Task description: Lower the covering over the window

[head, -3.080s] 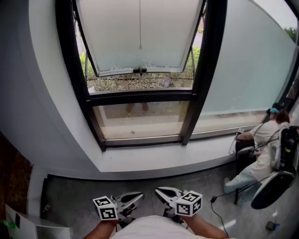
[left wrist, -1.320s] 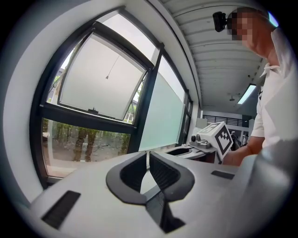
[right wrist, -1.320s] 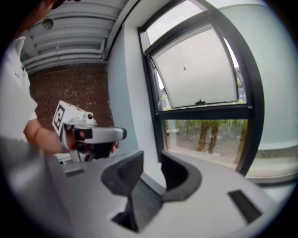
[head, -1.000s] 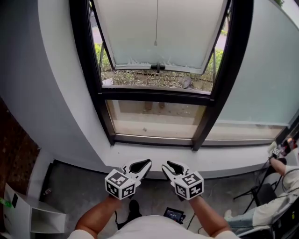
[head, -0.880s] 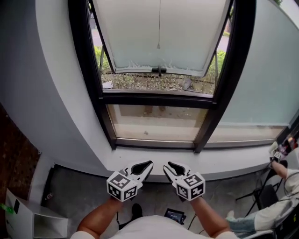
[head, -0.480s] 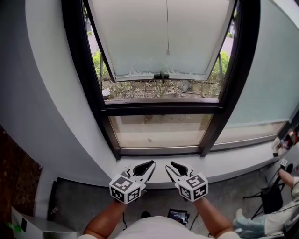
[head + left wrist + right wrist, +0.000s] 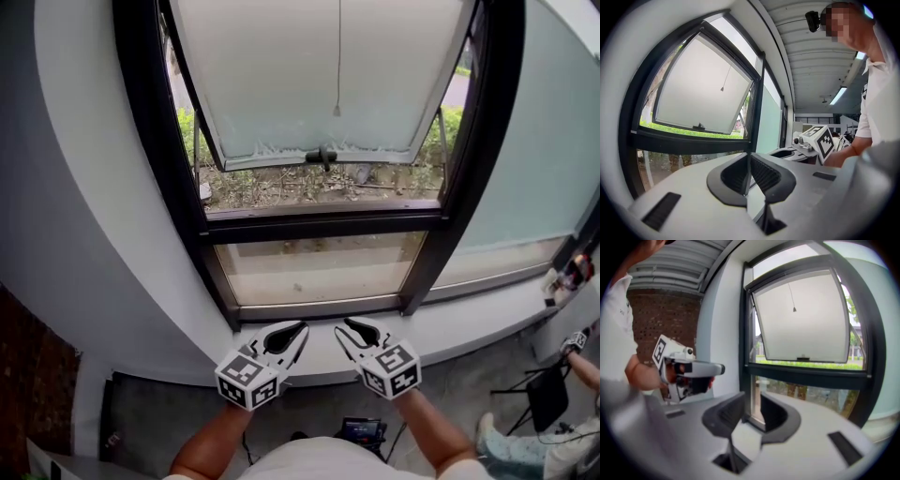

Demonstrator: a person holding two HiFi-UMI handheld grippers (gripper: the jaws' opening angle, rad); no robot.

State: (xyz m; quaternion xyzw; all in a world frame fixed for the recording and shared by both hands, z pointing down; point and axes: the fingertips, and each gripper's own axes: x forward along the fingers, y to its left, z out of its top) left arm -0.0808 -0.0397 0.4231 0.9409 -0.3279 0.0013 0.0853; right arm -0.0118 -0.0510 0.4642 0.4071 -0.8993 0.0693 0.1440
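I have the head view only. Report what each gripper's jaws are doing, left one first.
Observer: In its own view, the left gripper has its jaws closed together with nothing between them.
Operator: Now the right.
Observer: The right gripper has its jaws apart and empty. The black window frame stands beyond the gap.
Operator: Follow the pull cord upward for me.
Observer: In the right gripper view, the pull cord hangs in front of the tilted frosted sash. It rises to the sash's top edge, and I cannot tell what it hangs from.
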